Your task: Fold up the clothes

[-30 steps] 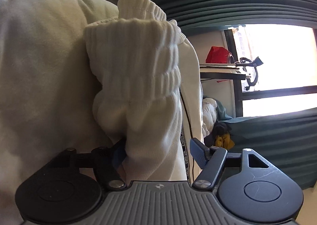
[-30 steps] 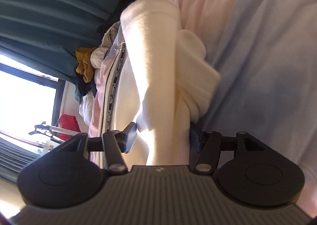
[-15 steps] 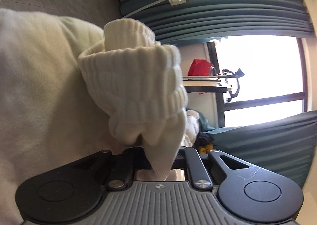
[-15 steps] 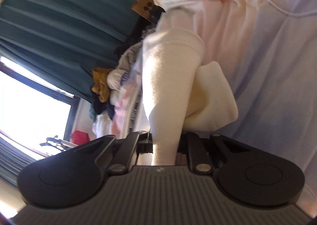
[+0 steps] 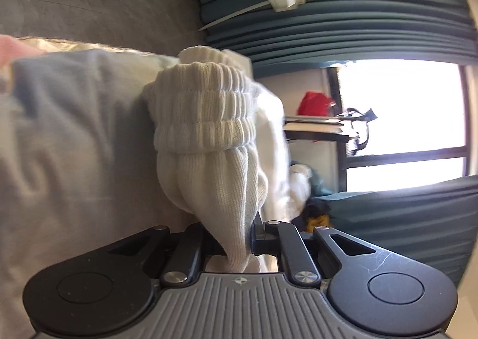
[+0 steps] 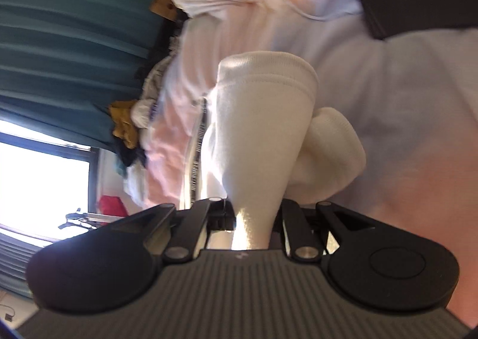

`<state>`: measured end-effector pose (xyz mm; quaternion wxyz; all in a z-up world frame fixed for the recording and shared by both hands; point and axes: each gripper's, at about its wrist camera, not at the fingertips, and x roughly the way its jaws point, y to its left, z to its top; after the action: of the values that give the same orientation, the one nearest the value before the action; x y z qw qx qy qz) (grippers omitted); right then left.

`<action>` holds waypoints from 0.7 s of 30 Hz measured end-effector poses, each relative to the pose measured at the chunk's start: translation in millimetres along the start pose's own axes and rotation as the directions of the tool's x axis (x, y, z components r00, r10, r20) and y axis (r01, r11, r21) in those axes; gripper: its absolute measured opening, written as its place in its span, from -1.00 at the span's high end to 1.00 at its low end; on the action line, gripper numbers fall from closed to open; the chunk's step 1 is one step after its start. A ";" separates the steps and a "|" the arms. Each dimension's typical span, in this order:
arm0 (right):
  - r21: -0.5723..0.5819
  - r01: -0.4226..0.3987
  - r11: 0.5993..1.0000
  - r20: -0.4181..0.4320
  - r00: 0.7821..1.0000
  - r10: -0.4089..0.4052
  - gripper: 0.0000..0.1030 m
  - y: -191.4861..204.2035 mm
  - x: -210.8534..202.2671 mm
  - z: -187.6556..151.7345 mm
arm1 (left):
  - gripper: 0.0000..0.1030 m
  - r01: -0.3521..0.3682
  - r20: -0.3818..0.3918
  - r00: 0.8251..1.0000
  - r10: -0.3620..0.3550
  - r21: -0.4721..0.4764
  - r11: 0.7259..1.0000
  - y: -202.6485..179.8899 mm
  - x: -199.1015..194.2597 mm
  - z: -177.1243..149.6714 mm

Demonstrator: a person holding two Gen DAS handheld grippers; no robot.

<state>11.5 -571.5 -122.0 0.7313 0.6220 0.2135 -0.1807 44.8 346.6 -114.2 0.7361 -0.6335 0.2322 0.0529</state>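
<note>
Two grippers, each clamped on white knit: the left gripper has its jaws closed on the thin end of a ribbed white sock, cuff end pointing away from the camera, rolled or doubled over at the cuff band. The right gripper has its jaws pinched on a smooth white sock end, with a rounded lump of the same knit bulging beside it on the right. Whether both grippers hold one sock, or a pair, cannot be told from these views. The sock is held up off the pale bedsheet, not lying flat; a pinkish-white garment and a clothes heap sit further off toward the teal curtain. Both views are motion-blurred, so the hands are likely moving. Stage is ambiguous: the bundle would fit a sock being rolled up as well as one already rolled and being carried off. Risks, as a judgement: each grip is on a narrow pinch of stretchy knit, so a fast swing or pull between the grippers could slip fabric out of the jaws; the doubled cuff could unroll if tension drops; and the loose lump could snag on the linkage near the right jaws.
</note>
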 end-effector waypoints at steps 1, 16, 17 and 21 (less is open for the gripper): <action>0.019 0.011 1.000 -0.009 1.000 -0.011 0.76 -7.0 1.1 -0.3 | 0.73 -0.023 -0.011 1.000 0.023 0.001 1.000 1.6 0.4 0.8; 0.037 0.017 0.999 -0.057 0.998 -0.015 0.76 -22.9 12.9 1.5 | 0.02 -0.126 -0.001 0.990 0.139 0.414 0.902 -65.2 -67.8 -89.9; 0.038 0.015 0.999 -0.061 0.998 -0.012 0.76 -24.1 13.4 2.0 | 0.02 -0.134 0.007 0.989 0.148 0.473 0.871 -74.2 -68.6 -103.5; 0.040 0.005 0.999 -0.071 0.997 -0.002 0.76 -24.9 14.2 3.8 | -0.02 -0.139 0.015 0.985 0.174 0.671 0.728 -105.1 -60.9 -158.3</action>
<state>10.7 -579.2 -149.8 0.7103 0.6422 0.2366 -0.1643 -13.6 188.1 -8.0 0.9012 -0.3064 0.3062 0.0124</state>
